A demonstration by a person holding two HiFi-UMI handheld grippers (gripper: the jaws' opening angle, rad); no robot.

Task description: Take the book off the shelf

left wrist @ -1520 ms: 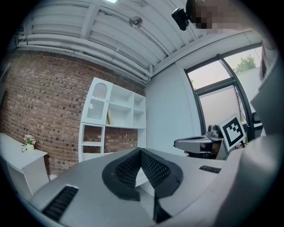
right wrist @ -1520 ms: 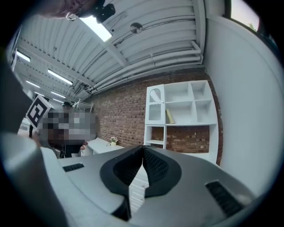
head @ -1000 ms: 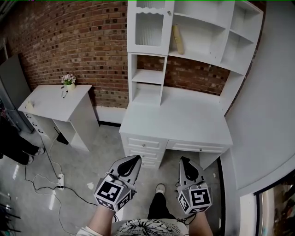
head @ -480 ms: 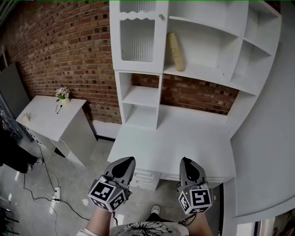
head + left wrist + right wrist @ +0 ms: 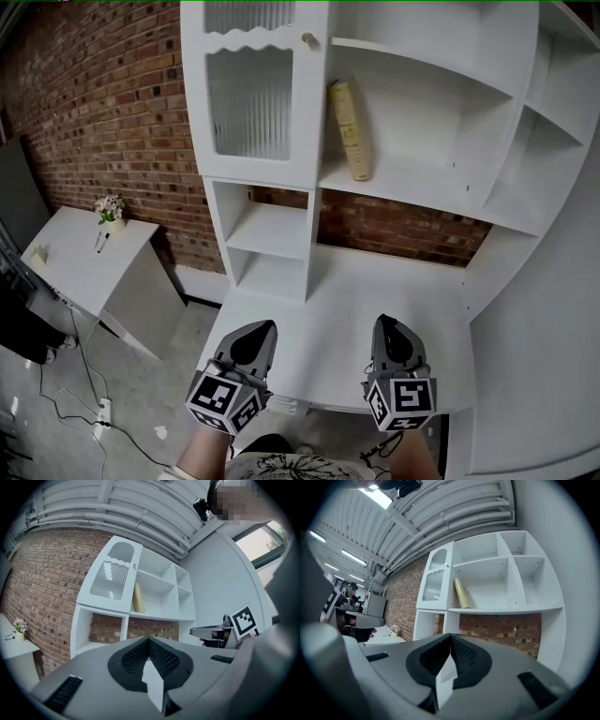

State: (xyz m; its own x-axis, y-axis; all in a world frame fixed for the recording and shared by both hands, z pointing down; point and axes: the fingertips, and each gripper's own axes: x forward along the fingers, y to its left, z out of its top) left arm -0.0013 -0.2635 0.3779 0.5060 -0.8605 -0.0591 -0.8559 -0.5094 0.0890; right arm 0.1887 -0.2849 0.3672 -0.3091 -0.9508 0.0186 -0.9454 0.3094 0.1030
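Note:
A tan book (image 5: 349,127) leans against the left wall of a wide compartment in the white shelf unit (image 5: 427,192); it also shows as a yellowish book (image 5: 138,599) in the left gripper view and as the book (image 5: 462,594) in the right gripper view. My left gripper (image 5: 260,328) and right gripper (image 5: 384,325) hover low over the near edge of the white desk (image 5: 394,291), far below the book. Both have their jaws shut with nothing between them.
A ribbed glass cabinet door (image 5: 249,99) stands left of the book. Open cubbies (image 5: 270,246) sit below it. A small white side table (image 5: 89,253) with a flower pot (image 5: 110,211) stands at the left by the brick wall (image 5: 103,112). Cables (image 5: 75,394) lie on the floor.
The view has come closer to the desk and tilted up, so the shelf and book look larger and lower in frame. Both grippers now hang over the desk's near edge, still shut.

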